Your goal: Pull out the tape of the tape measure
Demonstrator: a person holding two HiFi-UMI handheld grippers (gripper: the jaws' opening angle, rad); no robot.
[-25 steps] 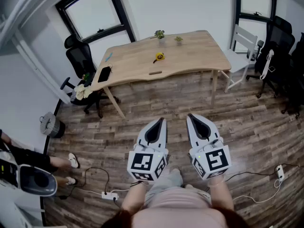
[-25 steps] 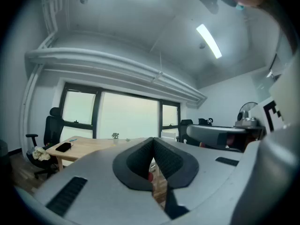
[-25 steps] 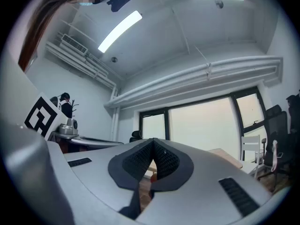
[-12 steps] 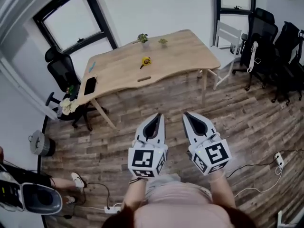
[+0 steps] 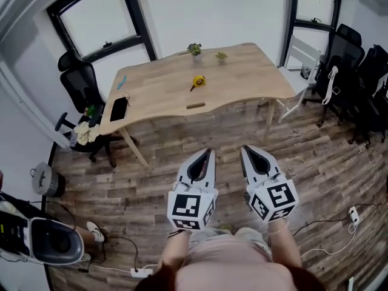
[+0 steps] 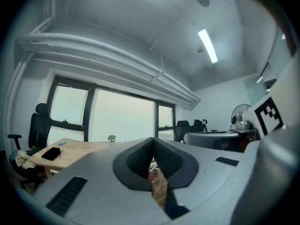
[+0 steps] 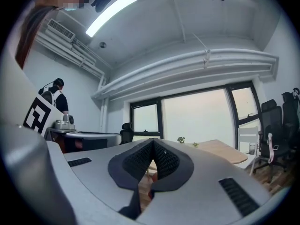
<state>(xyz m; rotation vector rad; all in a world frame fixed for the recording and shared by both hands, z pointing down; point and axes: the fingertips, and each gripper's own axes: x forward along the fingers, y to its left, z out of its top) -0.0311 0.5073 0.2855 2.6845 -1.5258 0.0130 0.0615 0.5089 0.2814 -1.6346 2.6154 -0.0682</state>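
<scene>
— Fingers [image 6: 139, 161] of the left gripper [image 5: 207, 155] are pressing flat against each other. Are they pinching anything?

— No, nothing is sitting between them. The right gripper [image 5: 247, 152] is doing the same, with its pads meeting on empty air. Both are hanging side by side at the lower middle of the head view, over the brown wood-plank floor [image 5: 151, 180].

— Where is the task's thing lying?

— The small yellow tape measure [image 5: 198, 81] is resting near the middle of the light wooden table [image 5: 248, 74], in the upper middle of the frame, well apart from both grippers. It is lying alone, clear of the black phone [image 5: 119, 108] at the table's left end and the two small potted plants [image 5: 195, 48] along its far edge.

— Why are the grippers closed, then?

— Probably because there is nothing to grasp yet. The person is standing away from the table, so both are simply pointing toward it. My guess is that one will be steadying the case while the other is drawing out the tape, so both will need to open first.
</scene>
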